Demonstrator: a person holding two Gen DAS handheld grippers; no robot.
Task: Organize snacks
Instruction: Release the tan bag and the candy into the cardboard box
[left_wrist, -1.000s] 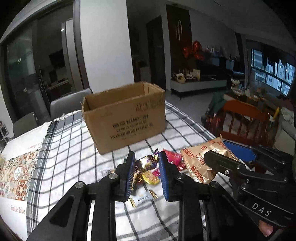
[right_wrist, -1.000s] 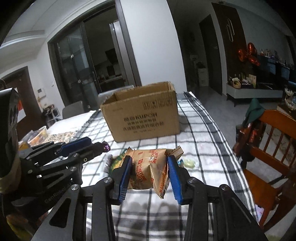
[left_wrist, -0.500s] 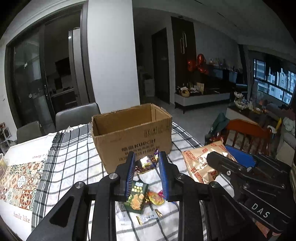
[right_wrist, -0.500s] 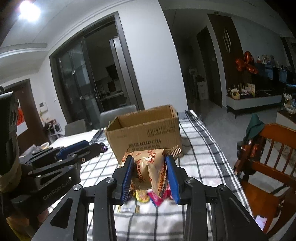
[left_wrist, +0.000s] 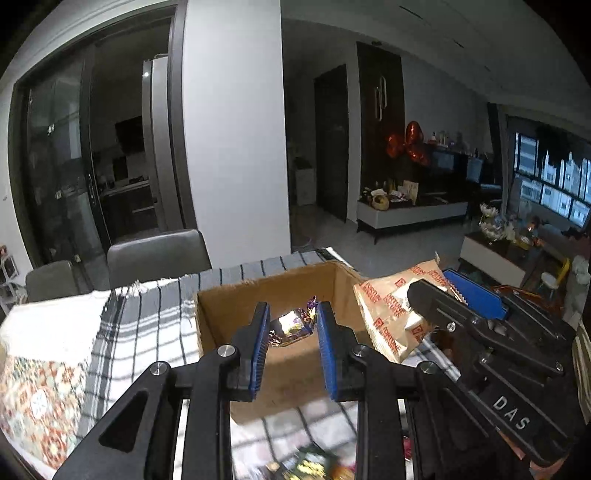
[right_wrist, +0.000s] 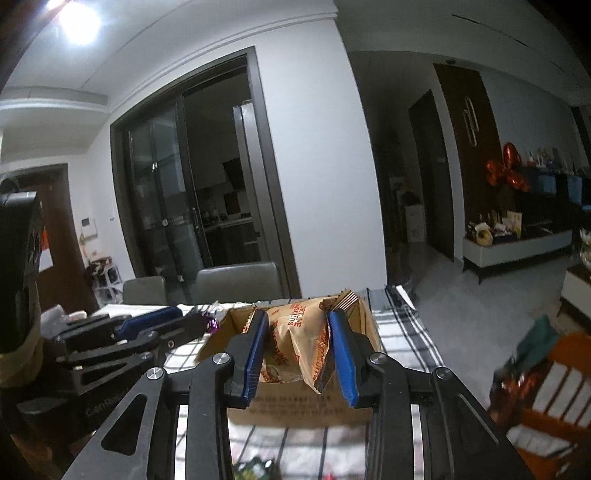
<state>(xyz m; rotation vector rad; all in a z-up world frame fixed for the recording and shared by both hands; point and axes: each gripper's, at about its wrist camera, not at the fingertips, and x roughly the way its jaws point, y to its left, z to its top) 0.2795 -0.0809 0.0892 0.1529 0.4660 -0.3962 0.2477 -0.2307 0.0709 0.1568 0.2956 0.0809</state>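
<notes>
An open cardboard box (left_wrist: 236, 310) stands on the checked tablecloth; it also shows in the right wrist view (right_wrist: 295, 406). My left gripper (left_wrist: 290, 325) is shut on a shiny purple-and-gold candy (left_wrist: 291, 326) and holds it over the box opening. My right gripper (right_wrist: 297, 332) is shut on a tan Fortune biscuit bag (right_wrist: 291, 343), held above the box's right side; the bag also shows in the left wrist view (left_wrist: 391, 314). Loose snacks (left_wrist: 314, 465) lie blurred on the table below.
The checked tablecloth (left_wrist: 140, 321) covers the table, with a patterned mat (left_wrist: 37, 398) at the left. Grey chairs (left_wrist: 159, 254) stand behind the table. A wooden chair (right_wrist: 554, 398) stands to the right.
Both grippers have risen from the snack pile and moved forward over the box, each carrying its snack. The box now sits right under the fingers.
</notes>
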